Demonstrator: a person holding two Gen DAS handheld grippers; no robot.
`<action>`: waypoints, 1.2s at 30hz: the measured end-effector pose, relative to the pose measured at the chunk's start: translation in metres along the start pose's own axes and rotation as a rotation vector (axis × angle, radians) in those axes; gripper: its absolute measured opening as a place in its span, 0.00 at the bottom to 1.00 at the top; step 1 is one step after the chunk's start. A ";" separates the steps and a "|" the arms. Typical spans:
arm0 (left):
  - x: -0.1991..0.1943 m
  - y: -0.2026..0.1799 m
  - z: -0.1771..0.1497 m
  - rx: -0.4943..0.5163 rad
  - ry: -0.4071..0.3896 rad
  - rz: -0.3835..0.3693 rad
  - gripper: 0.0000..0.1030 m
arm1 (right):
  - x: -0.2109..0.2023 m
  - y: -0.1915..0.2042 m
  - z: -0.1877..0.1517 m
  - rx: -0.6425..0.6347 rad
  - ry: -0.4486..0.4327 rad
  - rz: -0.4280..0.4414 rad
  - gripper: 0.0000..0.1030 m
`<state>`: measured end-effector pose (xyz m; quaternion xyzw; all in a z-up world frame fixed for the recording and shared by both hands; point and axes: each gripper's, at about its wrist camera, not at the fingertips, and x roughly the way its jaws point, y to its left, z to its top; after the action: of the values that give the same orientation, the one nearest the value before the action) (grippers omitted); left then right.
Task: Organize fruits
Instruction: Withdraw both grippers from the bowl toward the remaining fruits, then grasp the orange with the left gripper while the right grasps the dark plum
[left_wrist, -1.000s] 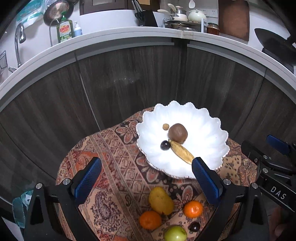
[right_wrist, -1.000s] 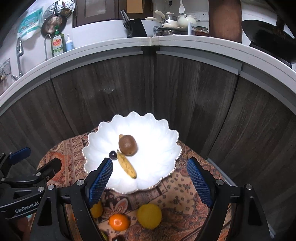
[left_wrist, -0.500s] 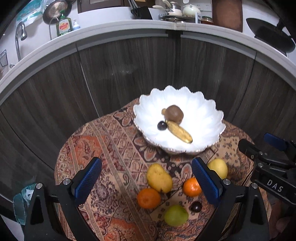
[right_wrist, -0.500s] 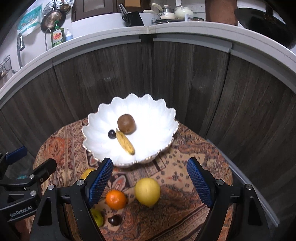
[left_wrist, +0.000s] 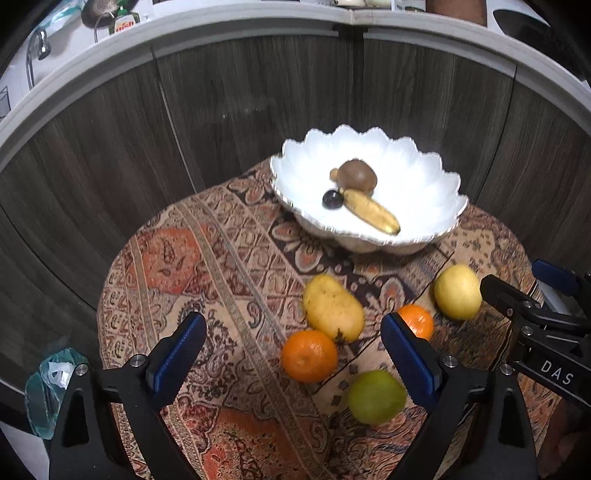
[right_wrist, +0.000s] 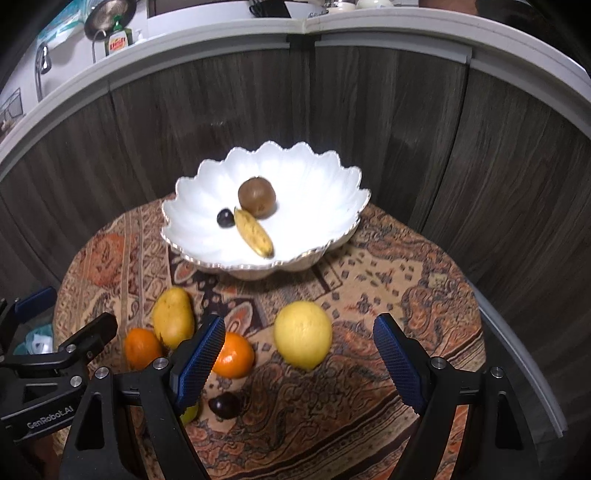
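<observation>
A white scalloped bowl (left_wrist: 417, 173) (right_wrist: 317, 177) at the back of a small patterned table holds a brown round fruit (left_wrist: 357, 176), a small banana (left_wrist: 371, 211) and a dark grape (left_wrist: 332, 199). On the cloth in front lie a mango (left_wrist: 332, 308), two oranges (left_wrist: 309, 355) (left_wrist: 417, 325), a yellow lemon (left_wrist: 458, 291) (right_wrist: 303, 334), a green fruit (left_wrist: 376, 397) and a dark plum (right_wrist: 225, 404). My left gripper (left_wrist: 293, 358) is open and empty above the near orange. My right gripper (right_wrist: 299, 363) is open and empty, the lemon between its fingers' line.
The table (left_wrist: 166, 258) is covered by a patterned cloth and stands against dark wood cabinet fronts (left_wrist: 240, 92) under a white counter (right_wrist: 221, 40). A plastic bag (left_wrist: 48, 391) lies on the floor at the left.
Both grippers have pulled back and down from the bowl toward the near side of the table. The loose fruits have come fully into view. Both stay open.
</observation>
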<state>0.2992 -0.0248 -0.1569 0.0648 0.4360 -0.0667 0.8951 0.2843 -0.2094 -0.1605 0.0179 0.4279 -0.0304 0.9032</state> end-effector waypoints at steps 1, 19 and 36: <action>0.004 0.000 -0.002 0.001 0.008 0.000 0.92 | 0.002 0.001 -0.002 -0.001 0.004 -0.001 0.81; 0.061 0.004 -0.033 0.008 0.139 -0.058 0.75 | 0.034 0.024 -0.017 -0.051 0.060 0.011 0.81; 0.078 0.001 -0.034 0.008 0.162 -0.161 0.46 | 0.041 0.025 -0.019 -0.059 0.084 0.008 0.81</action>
<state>0.3206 -0.0222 -0.2395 0.0381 0.5104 -0.1348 0.8485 0.2970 -0.1847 -0.2044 -0.0057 0.4659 -0.0133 0.8847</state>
